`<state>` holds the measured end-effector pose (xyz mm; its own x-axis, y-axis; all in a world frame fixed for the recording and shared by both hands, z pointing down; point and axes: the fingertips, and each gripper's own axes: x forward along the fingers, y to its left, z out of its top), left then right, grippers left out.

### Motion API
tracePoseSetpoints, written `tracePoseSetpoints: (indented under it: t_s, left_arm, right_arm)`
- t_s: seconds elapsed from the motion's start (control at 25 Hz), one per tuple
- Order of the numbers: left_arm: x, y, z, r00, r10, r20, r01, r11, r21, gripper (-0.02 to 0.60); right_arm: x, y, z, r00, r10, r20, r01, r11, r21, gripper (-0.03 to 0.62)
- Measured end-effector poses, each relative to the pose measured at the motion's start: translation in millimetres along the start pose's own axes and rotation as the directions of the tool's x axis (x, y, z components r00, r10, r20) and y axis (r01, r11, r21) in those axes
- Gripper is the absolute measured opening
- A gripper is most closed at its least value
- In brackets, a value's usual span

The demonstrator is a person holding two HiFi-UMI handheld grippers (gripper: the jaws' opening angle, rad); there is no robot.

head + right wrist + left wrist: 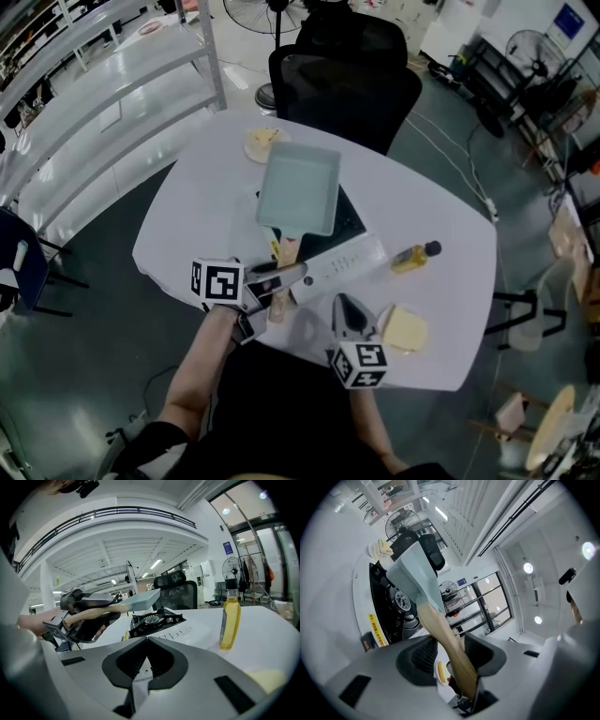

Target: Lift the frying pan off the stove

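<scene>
A square pale-teal frying pan (300,187) with a wooden handle (284,258) hangs over the black gas stove (349,221). My left gripper (281,277) is shut on the handle, which runs between its pads (474,651). In the right gripper view the pan (140,599) is clear of the burner (154,619), roughly level, with air beneath it. In the left gripper view the pan (415,576) hides part of the stove (396,602). My right gripper (349,314) rests near the table's front edge, jaws shut and holding nothing.
An oil bottle (412,256) lies right of the stove; it is also in the right gripper view (229,620). A yellow pad (405,328) sits by the right gripper. A plate of food (262,142) is at the back. A black chair (347,70) stands behind the white table (187,225).
</scene>
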<state>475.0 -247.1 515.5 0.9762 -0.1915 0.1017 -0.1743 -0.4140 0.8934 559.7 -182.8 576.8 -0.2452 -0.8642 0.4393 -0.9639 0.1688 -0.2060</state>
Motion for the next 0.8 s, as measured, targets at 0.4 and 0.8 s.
tracePoseSetpoints:
  t_s: [0.4, 0.8]
  left_arm:
    - [-62, -6, 15, 0.998, 0.050, 0.044, -0.051, 0.999, 0.000, 0.179]
    - [-123, -7, 15, 0.988, 0.090, 0.123, -0.088, 0.996, -0.025, 0.179]
  right_arm:
    - [2, 42, 27, 1.000, 0.010, 0.029, -0.009, 1.000, -0.028, 0.006]
    - [11, 77, 38, 0.998, 0.058, 0.016, -0.057, 0.996, -0.073, 0.006]
